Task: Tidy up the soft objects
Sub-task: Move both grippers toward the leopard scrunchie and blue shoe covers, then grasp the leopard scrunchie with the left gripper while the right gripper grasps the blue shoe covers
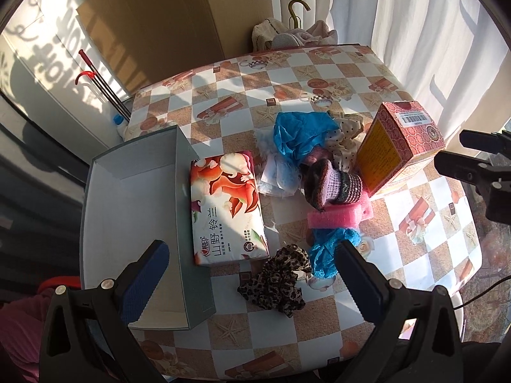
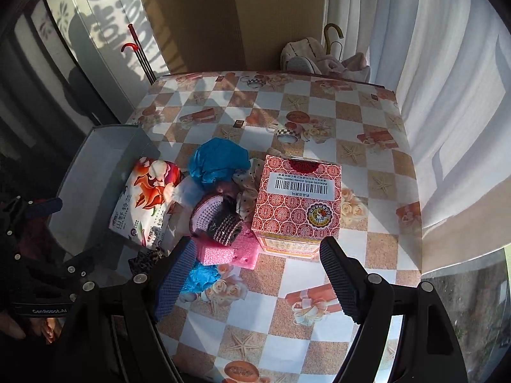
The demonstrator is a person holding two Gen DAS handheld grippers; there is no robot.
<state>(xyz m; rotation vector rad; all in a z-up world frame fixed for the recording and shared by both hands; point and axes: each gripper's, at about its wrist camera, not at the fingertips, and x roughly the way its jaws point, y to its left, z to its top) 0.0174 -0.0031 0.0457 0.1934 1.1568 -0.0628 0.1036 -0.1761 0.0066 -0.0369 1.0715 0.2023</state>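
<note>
Left wrist view: left gripper [image 1: 252, 265] hangs over the near edge of the table [image 1: 335, 73], jaws wide, nothing held. The leopard-print scrunchie [image 1: 281, 279] lies on the cloth between the fingertips, slightly toward the right one — crumpled, limp, no clear long axis, spread a bit along the diagonal. The grey tray [image 1: 95, 198] sits just left, open and empty; the tissue pack [image 1: 225, 207] lies beside its right wall, long axis running away from the camera. Beyond it, a heap: blue crinkly plastic [image 1: 300, 134], knitted pink-brown piece [image 1: 329, 185], pink foam [image 1: 338, 214], a second blue wad [image 1: 329, 249] touching the scrunchie's right side. The red carton [image 1: 399, 146] stands tilted at the far right. Right wrist view: right gripper [image 2: 258, 255] also spread wide and empty, with the carton [image 2: 300, 204] straight ahead and the foam [image 2: 230, 252] by its left finger. The scrunchie [image 2: 147, 260] is barely visible at lower left — the left gripper is clearly nearer. My read: left takes the scrunchie, short carry left into the tray.
</note>
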